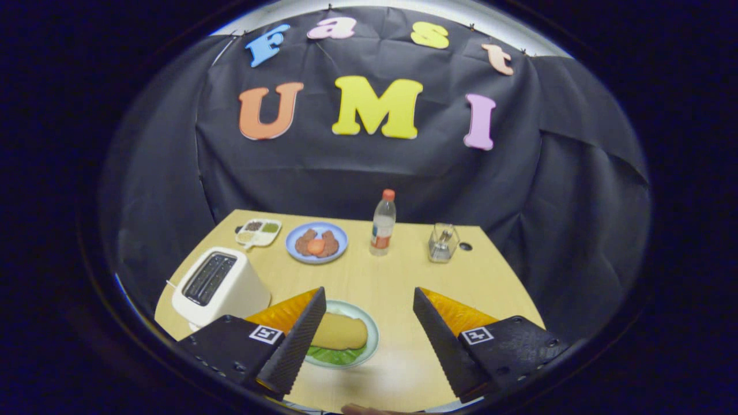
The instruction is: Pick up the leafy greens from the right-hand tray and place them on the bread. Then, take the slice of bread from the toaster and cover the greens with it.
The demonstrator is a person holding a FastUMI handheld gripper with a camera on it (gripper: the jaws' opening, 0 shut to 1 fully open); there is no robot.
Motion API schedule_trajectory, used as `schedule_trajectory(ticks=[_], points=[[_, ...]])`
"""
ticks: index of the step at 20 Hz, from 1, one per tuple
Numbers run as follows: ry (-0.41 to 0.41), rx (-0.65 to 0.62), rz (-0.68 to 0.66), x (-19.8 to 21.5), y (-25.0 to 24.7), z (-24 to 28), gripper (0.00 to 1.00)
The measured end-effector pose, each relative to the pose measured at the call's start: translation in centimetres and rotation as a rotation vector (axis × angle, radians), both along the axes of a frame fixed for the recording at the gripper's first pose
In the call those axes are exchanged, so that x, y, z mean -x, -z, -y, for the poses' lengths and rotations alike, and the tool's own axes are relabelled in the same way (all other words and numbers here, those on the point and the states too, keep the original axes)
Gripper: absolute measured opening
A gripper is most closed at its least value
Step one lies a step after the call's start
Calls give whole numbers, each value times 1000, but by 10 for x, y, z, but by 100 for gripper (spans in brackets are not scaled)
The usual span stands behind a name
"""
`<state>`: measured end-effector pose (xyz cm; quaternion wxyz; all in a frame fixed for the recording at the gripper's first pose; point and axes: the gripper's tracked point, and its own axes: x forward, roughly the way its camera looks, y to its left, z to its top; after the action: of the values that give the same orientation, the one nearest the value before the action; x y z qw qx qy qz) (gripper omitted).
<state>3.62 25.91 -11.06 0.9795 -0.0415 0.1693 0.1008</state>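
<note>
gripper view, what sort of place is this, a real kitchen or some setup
Probably a staged demo booth, not a real kitchen: a wooden table backed by draped black cloth, laid with a toaster, a plate holding a bread slice over greens, and a bottle. The tongs hang open.

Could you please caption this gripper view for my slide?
Open gripper above the plate: bread slice covers the greens, toaster beside.
</note>
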Motion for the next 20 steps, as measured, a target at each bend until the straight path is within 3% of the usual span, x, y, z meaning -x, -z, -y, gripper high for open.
schedule_trajectory(ticks=[4,11,20], points=[[-20,-39,180,37,-80,23,96],[-4,-144,334,89,-173,82,96],[14,-122,401,102,-189,128,96]])
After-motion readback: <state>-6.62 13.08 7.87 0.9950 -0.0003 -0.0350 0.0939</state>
